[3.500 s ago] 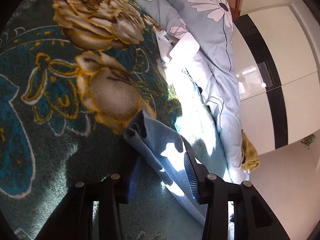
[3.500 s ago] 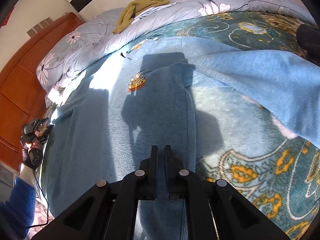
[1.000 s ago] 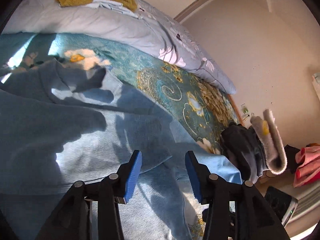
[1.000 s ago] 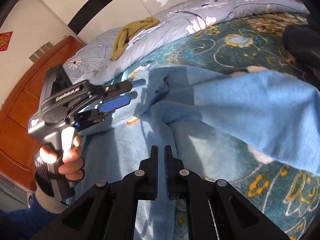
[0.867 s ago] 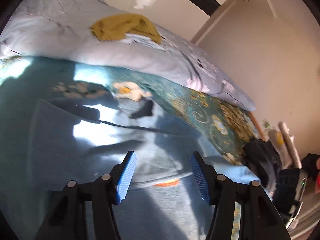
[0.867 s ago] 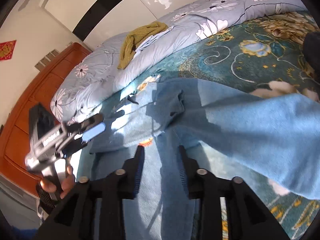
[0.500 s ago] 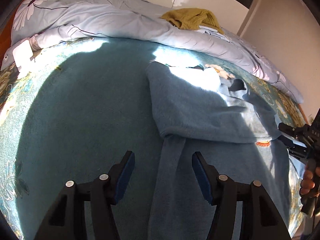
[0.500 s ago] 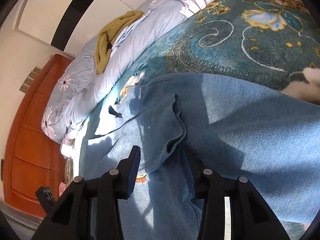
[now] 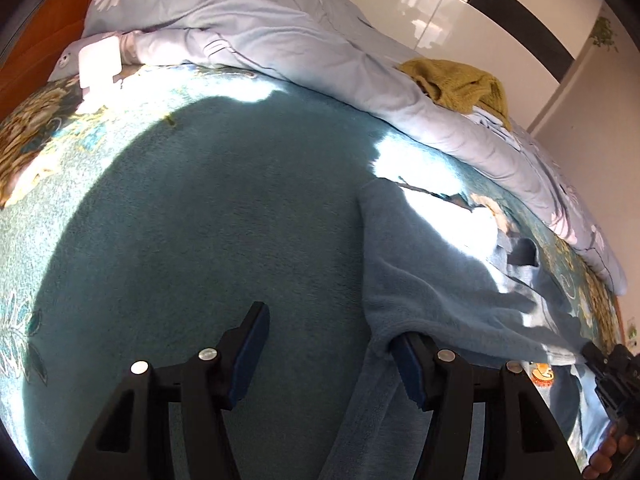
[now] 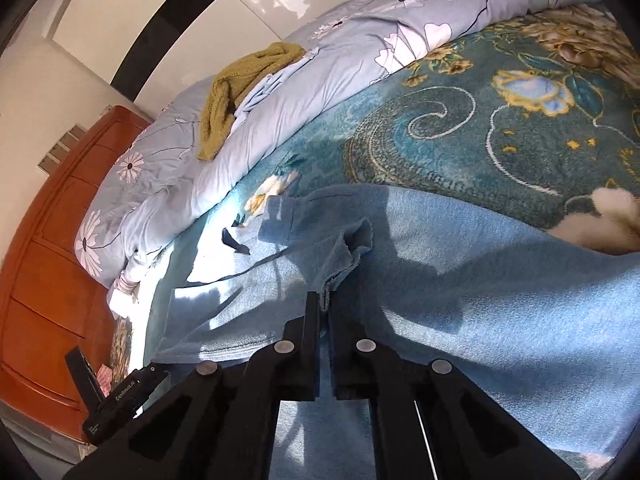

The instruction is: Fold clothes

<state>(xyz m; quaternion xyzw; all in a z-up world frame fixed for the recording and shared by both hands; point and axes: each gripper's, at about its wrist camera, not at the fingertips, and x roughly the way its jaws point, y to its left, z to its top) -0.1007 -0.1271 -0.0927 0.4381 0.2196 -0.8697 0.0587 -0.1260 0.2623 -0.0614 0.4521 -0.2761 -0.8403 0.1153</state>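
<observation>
While sunlight cuts across the bed, one light blue fleece garment [image 10: 500,300] lies spread on a teal floral blanket [image 10: 460,128], partly folded over itself. Two handheld grippers work at it. The right gripper [image 10: 324,300] has its fingers pressed together, pinching a raised ridge of the blue fabric near the open neckline, where a puckered fold stands up just ahead of the tips. The left gripper [image 9: 332,344] has its fingers spread; one blue pad [image 9: 250,356] rests over bare blanket, while the other sits tucked under the rolled edge of the garment's folded layer, with nothing pinched between the two.

In the left wrist view the folded layer of the garment [image 9: 432,280] runs with its long axis away from the camera toward the far side of the bed, and one narrower strip of it trails back toward the camera past the fingers. A small orange cartoon print [image 9: 540,372] shows near the lower right.

One pale blue daisy-print duvet [image 9: 280,40] is bunched along the far side, with one mustard-yellow knit garment [image 9: 460,84] lying on top of it. One reddish wooden headboard [image 10: 48,280] stands at the bed's end.
</observation>
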